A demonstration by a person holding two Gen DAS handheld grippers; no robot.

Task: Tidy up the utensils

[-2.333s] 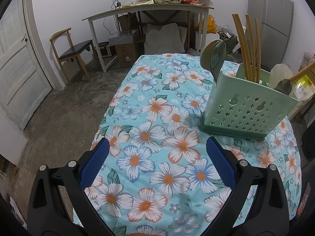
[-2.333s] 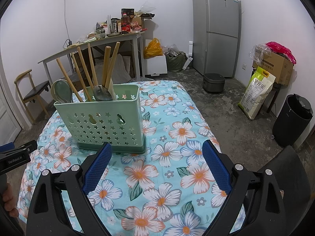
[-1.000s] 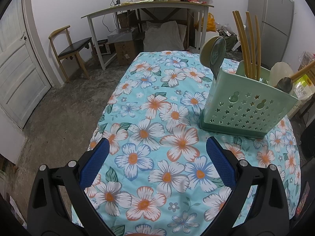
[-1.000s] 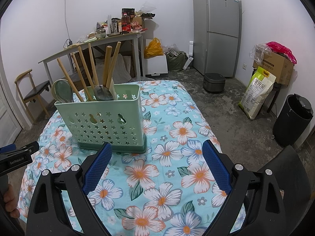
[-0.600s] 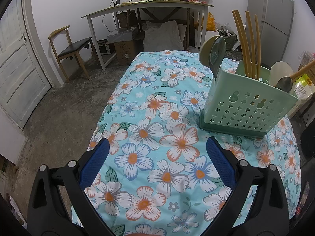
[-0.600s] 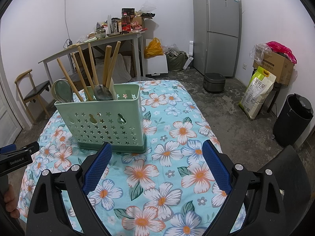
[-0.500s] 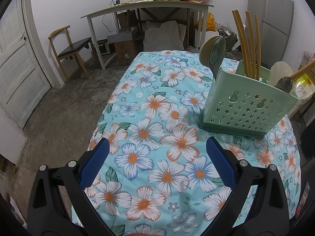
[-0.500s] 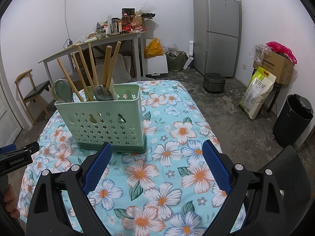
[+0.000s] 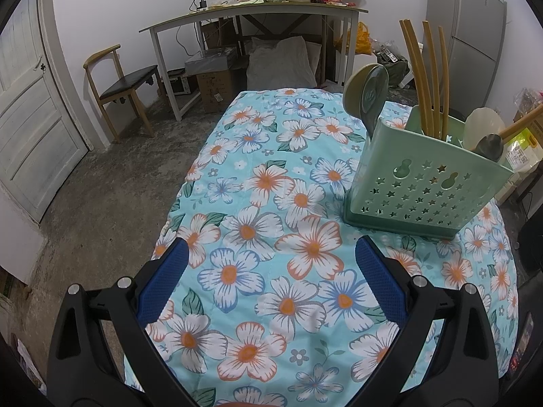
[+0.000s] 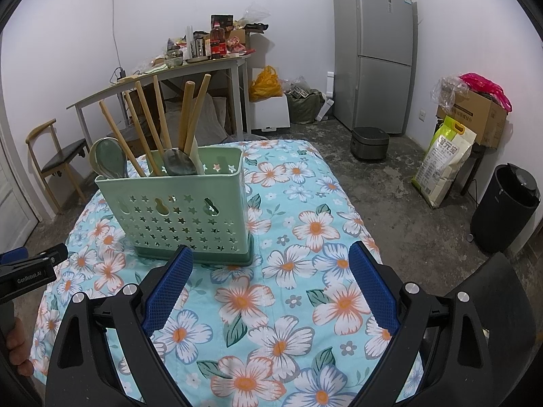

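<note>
A pale green perforated utensil holder (image 9: 427, 190) (image 10: 180, 213) stands upright on the floral tablecloth (image 9: 271, 210) (image 10: 305, 237). Wooden chopsticks (image 9: 427, 78) (image 10: 149, 125), a green spoon (image 9: 368, 91) (image 10: 108, 159), a metal spoon (image 10: 178, 162) and a white scoop (image 9: 482, 129) stick out of it. My left gripper (image 9: 271, 251) hovers open over bare cloth, left of and nearer than the holder, holding nothing. My right gripper (image 10: 269, 257) is open and empty too, with the holder just beyond its left finger (image 10: 169, 285).
A cluttered desk (image 9: 258, 10) (image 10: 176, 68), a wooden chair (image 9: 125, 84) and boxes stand behind the table. A fridge (image 10: 373, 51), rice cooker (image 10: 370, 142), rice sack (image 10: 444, 159) and black bin (image 10: 505, 207) are to the right. A hand (image 10: 15, 346) grips the left gripper's handle.
The left wrist view has shifted slightly, with the holder sitting a little lower in frame than 2.3 s ago. Both grippers stay open; nothing was picked up or released.
</note>
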